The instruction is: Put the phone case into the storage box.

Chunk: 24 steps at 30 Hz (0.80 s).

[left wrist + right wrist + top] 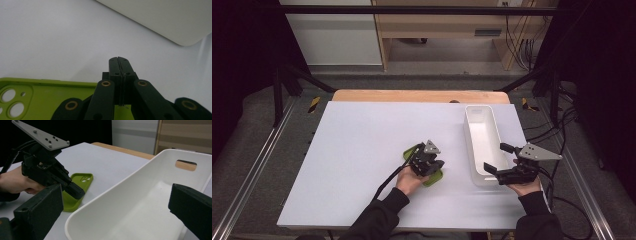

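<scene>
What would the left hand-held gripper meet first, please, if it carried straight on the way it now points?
Probably the side wall of the white bin. The left hand-held gripper has bare table ahead, then that wall, though the depth is hard to judge.

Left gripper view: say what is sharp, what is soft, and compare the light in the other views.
Left gripper view: closed left gripper sharp, green phone case slightly soft, evenly lit. Right gripper view: its own near jaws blur, white bin clear. High view: bright table, dark surroundings.

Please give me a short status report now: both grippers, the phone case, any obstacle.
Left gripper shut on the edge of the lime-green soft phone case. Right gripper open, jaws astride the white plastic bin's near end. Nothing between case and bin.
</scene>
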{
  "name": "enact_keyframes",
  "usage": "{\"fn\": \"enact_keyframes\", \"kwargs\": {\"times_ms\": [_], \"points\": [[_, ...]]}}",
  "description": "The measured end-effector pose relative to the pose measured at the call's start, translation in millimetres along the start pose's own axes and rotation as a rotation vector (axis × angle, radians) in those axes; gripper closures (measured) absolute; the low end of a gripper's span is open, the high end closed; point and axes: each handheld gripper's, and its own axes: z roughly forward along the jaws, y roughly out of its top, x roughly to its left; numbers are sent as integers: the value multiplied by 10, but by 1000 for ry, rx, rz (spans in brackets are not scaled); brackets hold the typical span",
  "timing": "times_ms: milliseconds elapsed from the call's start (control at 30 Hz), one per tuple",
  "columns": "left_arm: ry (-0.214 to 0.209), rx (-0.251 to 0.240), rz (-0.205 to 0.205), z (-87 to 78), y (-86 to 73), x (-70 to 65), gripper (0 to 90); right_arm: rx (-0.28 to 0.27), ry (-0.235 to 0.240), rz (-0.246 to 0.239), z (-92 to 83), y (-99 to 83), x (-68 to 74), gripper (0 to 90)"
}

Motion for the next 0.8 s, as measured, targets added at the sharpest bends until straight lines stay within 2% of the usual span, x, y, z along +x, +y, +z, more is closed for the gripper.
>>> {"fn": "enact_keyframes", "kwargs": {"times_ms": [367, 800], "points": [[24, 33, 4, 65, 2, -4, 895, -3, -1, -4, -2, 1, -4, 0], [20, 59, 15, 50, 19, 5, 896, -4, -1, -4, -7, 2, -5, 0]]}}
